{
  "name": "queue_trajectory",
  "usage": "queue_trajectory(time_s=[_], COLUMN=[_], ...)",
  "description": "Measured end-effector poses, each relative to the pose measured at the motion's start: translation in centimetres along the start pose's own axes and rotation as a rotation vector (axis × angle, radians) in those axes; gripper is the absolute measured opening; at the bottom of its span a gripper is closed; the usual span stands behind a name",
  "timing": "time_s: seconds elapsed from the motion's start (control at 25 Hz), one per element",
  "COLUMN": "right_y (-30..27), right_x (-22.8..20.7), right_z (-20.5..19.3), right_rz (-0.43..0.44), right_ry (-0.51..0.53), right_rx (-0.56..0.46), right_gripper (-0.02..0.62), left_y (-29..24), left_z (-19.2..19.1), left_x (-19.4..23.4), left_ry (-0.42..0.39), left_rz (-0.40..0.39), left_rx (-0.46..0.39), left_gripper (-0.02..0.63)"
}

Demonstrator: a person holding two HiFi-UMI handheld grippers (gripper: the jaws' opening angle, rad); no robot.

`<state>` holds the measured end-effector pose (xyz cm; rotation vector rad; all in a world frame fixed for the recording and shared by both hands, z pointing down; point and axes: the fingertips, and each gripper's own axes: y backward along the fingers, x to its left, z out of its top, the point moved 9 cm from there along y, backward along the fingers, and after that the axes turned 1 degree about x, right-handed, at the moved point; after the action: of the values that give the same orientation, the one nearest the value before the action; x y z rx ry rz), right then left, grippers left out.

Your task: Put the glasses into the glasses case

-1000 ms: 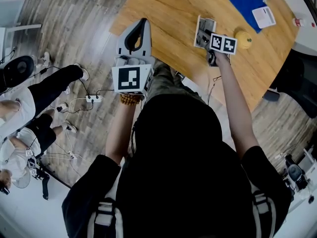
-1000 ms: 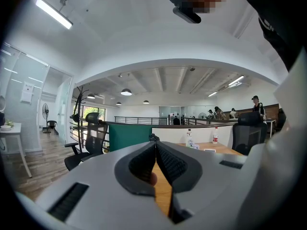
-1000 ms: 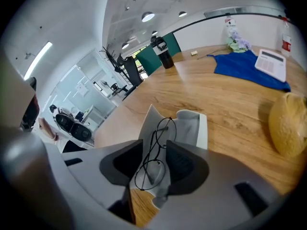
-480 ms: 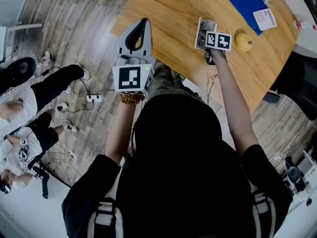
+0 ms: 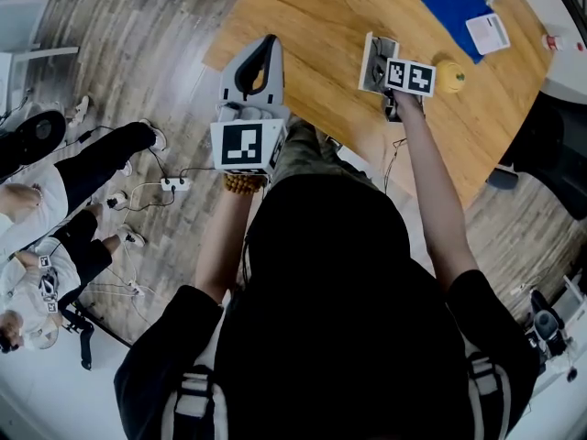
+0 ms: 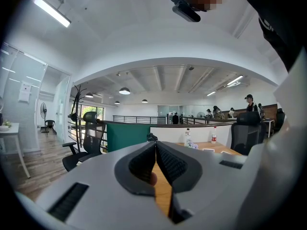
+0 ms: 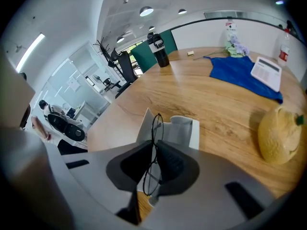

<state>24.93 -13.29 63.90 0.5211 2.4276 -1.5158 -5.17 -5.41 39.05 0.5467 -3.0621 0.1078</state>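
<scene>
Thin black-rimmed glasses [image 7: 156, 128] stand on edge between my right gripper's [image 7: 154, 146] dark pads, just over the open white glasses case [image 7: 181, 130]. The jaws have just been closing and now pinch the frame near its bridge. In the head view the right gripper [image 5: 389, 70] tilts down over the case [image 5: 374, 55] on the wooden table [image 5: 312, 26]. My left gripper [image 5: 265, 42] is held level beside the table's near-left edge, away from the case. Its jaws [image 6: 155, 145] are shut with nothing between them.
A yellow fruit [image 5: 450, 76] lies just right of the case. Farther back are a blue cloth [image 5: 456, 7] with a white card [image 5: 488, 32] on it, and a black bottle [image 7: 160, 47]. People sit on the floor at the left.
The right gripper's marker cube has tipped a little toward the case. The left gripper has hardly moved.
</scene>
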Motion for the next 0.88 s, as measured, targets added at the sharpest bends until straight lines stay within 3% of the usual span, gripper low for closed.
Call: queue_trajectory(time_s=[0.36, 0.6, 0.76, 0.88], right_y=[0.6, -0.7, 0.0, 0.7], right_x=[-1.6, -0.9, -1.4, -2.1], right_z=[-0.3, -0.9, -1.1, -0.9], right_rz=[-0.089, -0.052, 0.010, -0.015], right_ry=[-0.053, -0.029, -0.046, -0.002], right_rx=[0.079, 0.087, 0.040, 0.017], right_gripper=[0.041, 0.072, 0.131, 0.192], left_y=[-0.7, -0.8, -0.7, -0.7], left_z=[-0.3, -0.3, -0.4, -0.5], left_x=[-0.6, -0.8, -0.8, -0.6], left_ry=[0.000, -0.002, -0.002, -0.001], left_rz=[-0.019, -0.023, -0.021, -0.020], left_rx=[0.008, 0.012, 0.015, 0.020], left_gripper=[0.023, 0.023, 0.023, 0.023])
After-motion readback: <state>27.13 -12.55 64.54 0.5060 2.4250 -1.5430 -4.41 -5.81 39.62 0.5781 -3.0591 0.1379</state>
